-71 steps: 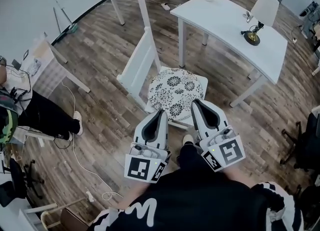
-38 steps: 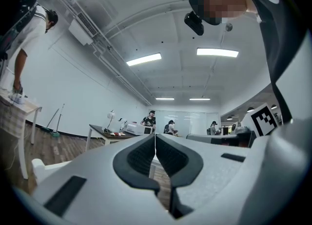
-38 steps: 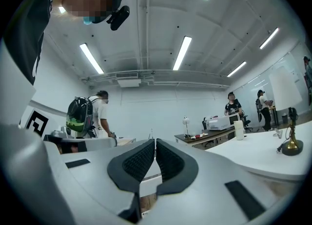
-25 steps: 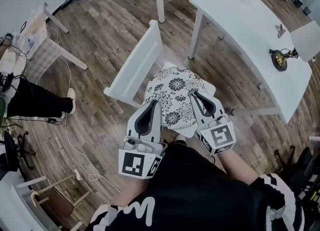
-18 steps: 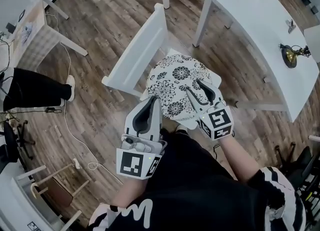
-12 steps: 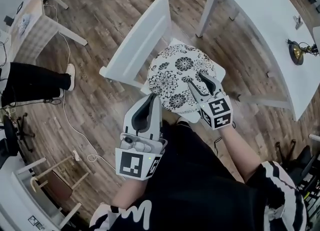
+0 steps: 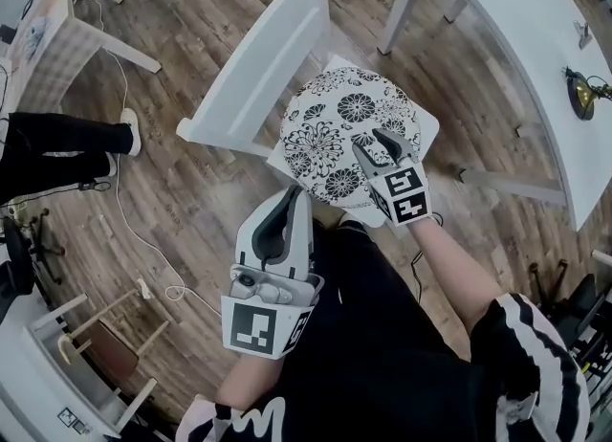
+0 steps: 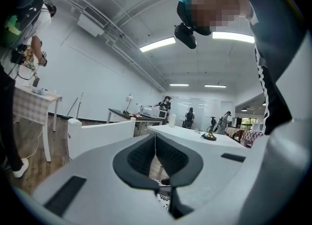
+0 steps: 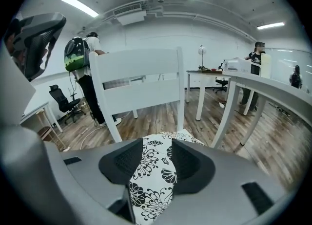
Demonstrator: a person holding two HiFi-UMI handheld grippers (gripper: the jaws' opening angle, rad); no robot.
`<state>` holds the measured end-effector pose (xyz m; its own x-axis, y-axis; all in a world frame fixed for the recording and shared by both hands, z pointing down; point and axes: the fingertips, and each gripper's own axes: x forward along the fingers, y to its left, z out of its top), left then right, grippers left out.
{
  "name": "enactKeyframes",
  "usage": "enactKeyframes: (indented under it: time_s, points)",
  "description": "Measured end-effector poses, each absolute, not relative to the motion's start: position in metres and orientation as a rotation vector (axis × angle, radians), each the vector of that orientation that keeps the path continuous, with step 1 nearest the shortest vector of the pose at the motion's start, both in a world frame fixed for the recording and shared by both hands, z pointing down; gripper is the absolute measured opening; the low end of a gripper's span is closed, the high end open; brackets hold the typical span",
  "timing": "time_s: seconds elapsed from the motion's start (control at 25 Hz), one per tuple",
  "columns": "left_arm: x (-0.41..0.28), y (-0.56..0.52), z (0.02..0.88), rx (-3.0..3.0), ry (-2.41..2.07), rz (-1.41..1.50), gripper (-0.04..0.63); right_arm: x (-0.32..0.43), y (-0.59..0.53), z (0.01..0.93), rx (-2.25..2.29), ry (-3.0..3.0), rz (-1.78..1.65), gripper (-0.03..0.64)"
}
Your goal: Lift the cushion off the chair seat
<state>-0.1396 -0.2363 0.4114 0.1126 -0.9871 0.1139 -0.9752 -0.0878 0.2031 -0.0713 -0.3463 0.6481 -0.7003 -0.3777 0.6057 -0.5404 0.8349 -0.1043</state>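
Wood-plank floor, open office room with strip ceiling lights in both gripper views. White chair sits centre frame in the head view, backrest toward 10 o'clock. The black-and-white floral cushion lies flat on its seat and is not lifted. A long white counter runs at 2 o'clock from the chair, with a lamp on it near the frame edge. A small table stands at 10 o'clock, and a white cable trails over the floor at 8 o'clock. A bystander is at 9 o'clock. Right tool is over the cushion's 5 o'clock part. Its jaws have just been opening and stand apart, with floral fabric showing between them in the right gripper view. Can't tell whether the tips touch the fabric. Left tool is off the cushion at its 7 o'clock side, jaws together at the tips with nothing in them. Hidden or cut: the seat is mostly covered, with only white corners showing. The right tool blocks part of the cushion's near edge. Chair legs are not visible from the head view. Counter and lamp are clipped by the frame, and the bystander is cut to legs at the left edge. The left gripper view shows only a sliver of the pattern under its jaws.
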Motion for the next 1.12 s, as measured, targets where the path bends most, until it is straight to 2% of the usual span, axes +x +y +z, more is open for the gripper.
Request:
enactKeyframes:
  time_s: [1.12]
  points:
    - [-0.165,-0.217,0.445,2.029,-2.004,-0.030,0.007,-0.080,-0.359,0.811,0.534,-2.080,0.468,0.173]
